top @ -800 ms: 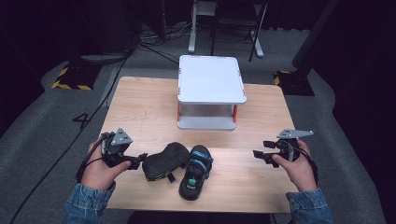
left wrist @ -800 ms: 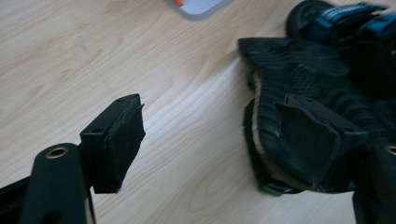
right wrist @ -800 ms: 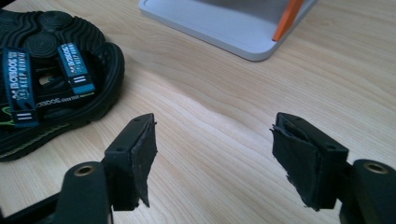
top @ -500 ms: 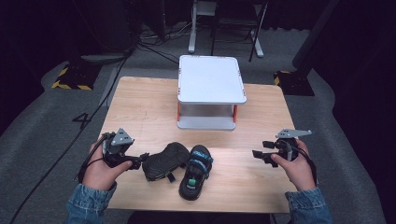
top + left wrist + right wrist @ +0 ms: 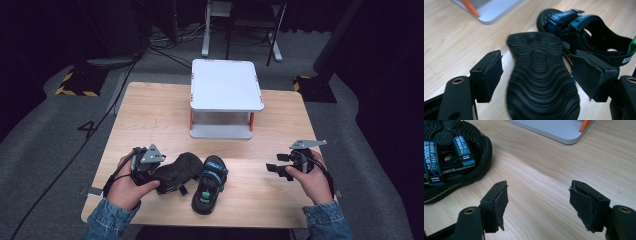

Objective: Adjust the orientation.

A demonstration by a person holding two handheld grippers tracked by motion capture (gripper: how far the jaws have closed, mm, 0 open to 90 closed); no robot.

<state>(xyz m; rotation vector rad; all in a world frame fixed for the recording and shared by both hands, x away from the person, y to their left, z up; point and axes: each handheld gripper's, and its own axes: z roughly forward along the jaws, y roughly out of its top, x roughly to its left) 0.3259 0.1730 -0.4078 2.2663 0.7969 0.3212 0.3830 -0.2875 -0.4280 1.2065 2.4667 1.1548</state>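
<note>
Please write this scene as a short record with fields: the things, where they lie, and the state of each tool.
table: wooden
shelf: white, orange legs, at the far middle
left sandal: sole up, lying between the left tool's open jaws, pads not pressing
right sandal: upright, blue straps, touching the left sandal
left tool: open, at the upturned sandal
right tool: open, nothing between its jaws, apart from the sandals

The left hand-held gripper [image 5: 161,172] has pushed a little to the right, so its open jaws now straddle the heel end of the overturned sandal [image 5: 176,171], sole up, with gaps at both pads. The right hand-held gripper [image 5: 272,168] has edged slightly nearer.
</note>
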